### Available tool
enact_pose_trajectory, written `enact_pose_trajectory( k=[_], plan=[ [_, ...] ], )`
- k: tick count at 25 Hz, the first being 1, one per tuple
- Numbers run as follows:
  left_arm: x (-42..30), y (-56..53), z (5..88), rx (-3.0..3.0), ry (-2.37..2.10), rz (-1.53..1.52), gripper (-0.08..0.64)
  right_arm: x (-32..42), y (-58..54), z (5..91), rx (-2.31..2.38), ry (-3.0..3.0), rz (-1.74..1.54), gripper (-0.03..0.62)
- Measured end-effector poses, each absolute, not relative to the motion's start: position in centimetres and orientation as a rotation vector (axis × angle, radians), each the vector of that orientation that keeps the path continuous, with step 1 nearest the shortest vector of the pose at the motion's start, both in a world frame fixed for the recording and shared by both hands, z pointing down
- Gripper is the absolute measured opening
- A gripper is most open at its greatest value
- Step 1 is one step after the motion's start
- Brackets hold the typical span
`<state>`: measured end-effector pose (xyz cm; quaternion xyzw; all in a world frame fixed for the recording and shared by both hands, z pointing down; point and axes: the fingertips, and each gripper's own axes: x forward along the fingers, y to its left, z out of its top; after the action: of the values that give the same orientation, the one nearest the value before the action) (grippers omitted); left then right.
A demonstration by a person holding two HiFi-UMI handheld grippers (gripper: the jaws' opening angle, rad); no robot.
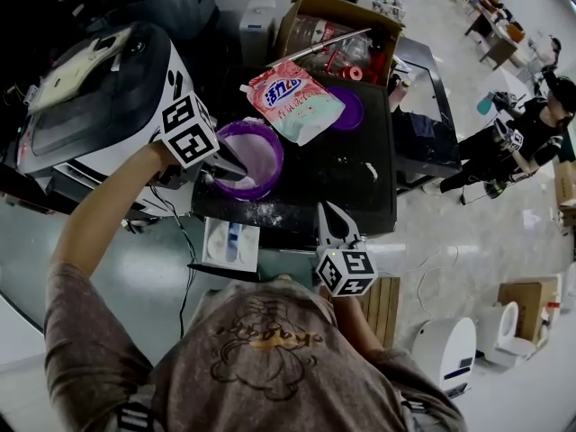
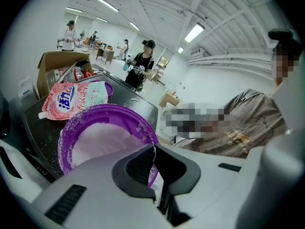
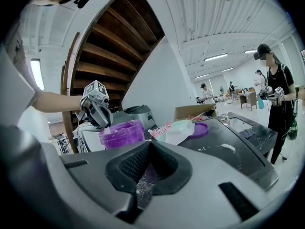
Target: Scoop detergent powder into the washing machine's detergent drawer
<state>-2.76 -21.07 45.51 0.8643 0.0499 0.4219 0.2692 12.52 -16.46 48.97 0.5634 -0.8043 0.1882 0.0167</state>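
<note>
Left gripper [image 2: 153, 151]: clamped on thin white scoop handle [image 2: 158, 189], over round purple powder tub [image 1: 274, 151].
Right gripper [image 3: 149, 147]: jaws together, empty.
Tip: carry level to near white drawer [image 1: 231, 244].

Pink detergent bag [image 1: 292, 100]: brand "活力" legible.

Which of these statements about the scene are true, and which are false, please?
1. The purple bowl holds white powder. True.
2. The detergent bag stands upright in the cardboard box. False: it lies flat on the black top, beside the bowl.
3. The left gripper reaches into the bowl, shut on a white scoop. True.
4. The right gripper grips the bowl's rim. False: it is apart from the bowl, near the top's front edge, jaws together.
5. The detergent drawer is pushed shut. False: it is pulled out.
</note>
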Motion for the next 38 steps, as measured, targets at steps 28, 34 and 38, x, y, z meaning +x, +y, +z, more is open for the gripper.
enact_pose_trajectory(
  k=[28,34,38],
  plan=[
    [-5.9,-24.3,42.1,2.27,-0.368,0.397,0.023,10.2,-16.6,48.1,1.637,-2.553,0.554,0.002],
    [-6.4,-24.4,41.0,2.264,-0.434,0.223,0.023,9.5,-16.7,48.3,1.601,-2.564,0.549,0.002],
    [-6.9,-24.2,39.7,2.314,-0.463,0.15,0.023,8.9,-16.6,48.2,1.572,-2.576,0.541,0.002]
  ],
)
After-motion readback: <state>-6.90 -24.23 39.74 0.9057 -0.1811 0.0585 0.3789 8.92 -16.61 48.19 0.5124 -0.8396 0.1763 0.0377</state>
